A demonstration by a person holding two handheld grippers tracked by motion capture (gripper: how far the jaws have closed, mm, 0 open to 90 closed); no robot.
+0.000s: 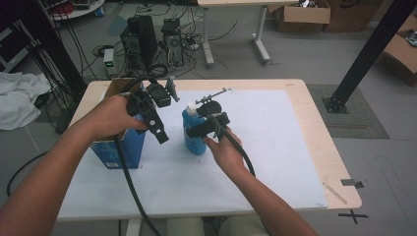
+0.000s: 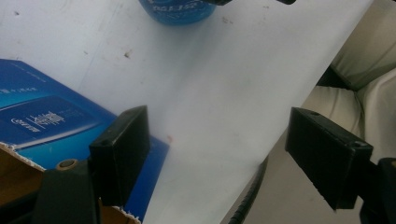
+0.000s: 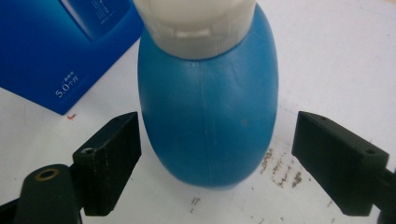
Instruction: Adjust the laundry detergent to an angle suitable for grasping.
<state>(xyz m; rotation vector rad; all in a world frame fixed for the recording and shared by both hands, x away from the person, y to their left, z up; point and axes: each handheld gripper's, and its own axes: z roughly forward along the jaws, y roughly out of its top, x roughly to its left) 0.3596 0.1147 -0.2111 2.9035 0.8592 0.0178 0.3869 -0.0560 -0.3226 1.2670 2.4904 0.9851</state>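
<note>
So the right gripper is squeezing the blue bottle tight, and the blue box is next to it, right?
Not quite. The right gripper is open: in the right gripper view its jaws stand apart on either side of the blue bottle without touching it. The blue box is indeed beside the bottle.

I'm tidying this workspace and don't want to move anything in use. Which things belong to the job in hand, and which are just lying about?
In the job:
blue bottle, between the open jaws of the right gripper
blue box, open-topped, under the left gripper

Lying about:
computer towers and cables on the floor
cardboard boxes
white cloth
</note>
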